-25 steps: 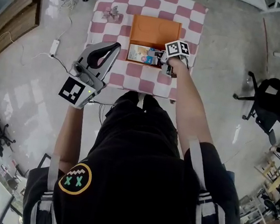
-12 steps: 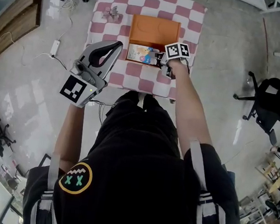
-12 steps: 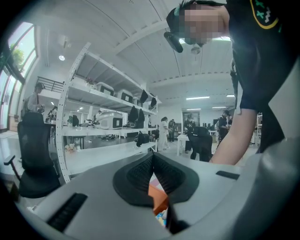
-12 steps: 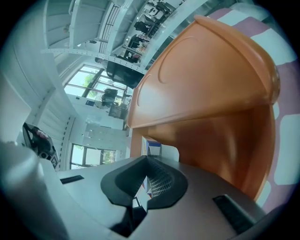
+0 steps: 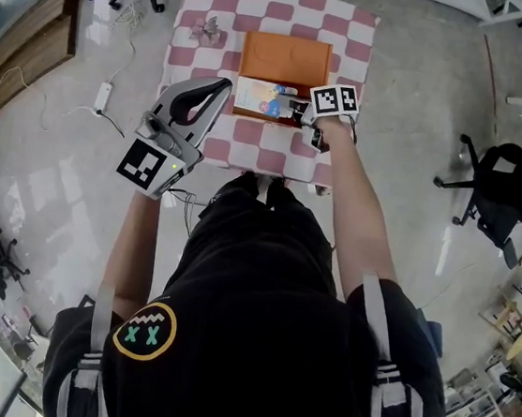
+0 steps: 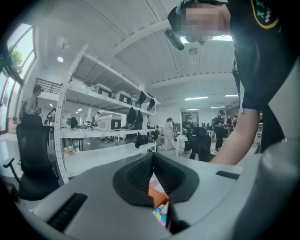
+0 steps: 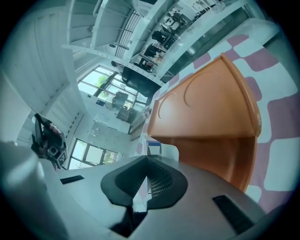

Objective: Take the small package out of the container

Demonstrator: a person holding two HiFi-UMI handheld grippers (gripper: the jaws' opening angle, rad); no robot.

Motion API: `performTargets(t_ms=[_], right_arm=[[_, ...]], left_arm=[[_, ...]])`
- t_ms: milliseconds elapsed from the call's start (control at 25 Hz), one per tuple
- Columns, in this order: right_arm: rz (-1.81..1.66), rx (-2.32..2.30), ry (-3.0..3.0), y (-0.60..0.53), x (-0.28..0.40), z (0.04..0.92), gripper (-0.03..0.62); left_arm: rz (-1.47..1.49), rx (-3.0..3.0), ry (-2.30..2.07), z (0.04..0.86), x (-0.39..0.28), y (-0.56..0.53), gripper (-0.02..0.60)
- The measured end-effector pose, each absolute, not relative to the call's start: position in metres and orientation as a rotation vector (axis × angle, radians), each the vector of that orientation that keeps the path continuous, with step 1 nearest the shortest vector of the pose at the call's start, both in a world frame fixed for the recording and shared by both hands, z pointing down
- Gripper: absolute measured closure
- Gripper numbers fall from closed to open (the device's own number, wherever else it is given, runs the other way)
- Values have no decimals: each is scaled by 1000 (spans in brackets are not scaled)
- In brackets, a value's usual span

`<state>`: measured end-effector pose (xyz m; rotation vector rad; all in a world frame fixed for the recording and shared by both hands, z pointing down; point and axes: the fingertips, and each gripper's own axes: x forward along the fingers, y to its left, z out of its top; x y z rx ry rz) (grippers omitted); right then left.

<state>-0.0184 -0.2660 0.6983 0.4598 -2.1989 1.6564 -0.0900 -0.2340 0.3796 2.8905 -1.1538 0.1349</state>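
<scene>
An orange container [image 5: 285,57] sits on the pink-and-white checked table [image 5: 356,49]. The small colourful package [image 5: 263,97] lies across the container's near side, tilted up. My right gripper [image 5: 298,112] is shut on the package's right edge. In the right gripper view, a thin white flap of the package [image 7: 155,147] runs between the closed pads, and the orange container [image 7: 211,108] fills the view beyond. My left gripper [image 5: 221,87] hangs above the table's front left, shut on nothing. In its own view my left gripper [image 6: 153,164] points at the container.
A small pinkish object [image 5: 208,27] lies on the table left of the container. A cable with a white adapter [image 5: 102,93] runs over the floor on the left. Office chairs [image 5: 504,190] stand to the right, and a wooden bench [image 5: 26,42] sits at the far left.
The right gripper's jaws have closed on the package's edge. The package now sits higher and nearer me, over the container's front part. The left gripper has hardly moved.
</scene>
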Motion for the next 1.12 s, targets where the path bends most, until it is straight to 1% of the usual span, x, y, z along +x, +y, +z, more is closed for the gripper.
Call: performTargets(t_ms=[360, 560, 1120], right_arm=[[1501, 506, -2356, -266, -12, 651, 572], [1299, 553, -2545, -270, -6, 594, 572], [848, 684, -2792, -262, 26, 461, 572]], left_arm=[[130, 2912, -1147, 374, -87, -226, 565], [169, 2963, -1142, 378, -92, -220, 565], [151, 3013, -1119, 358, -84, -224, 565]])
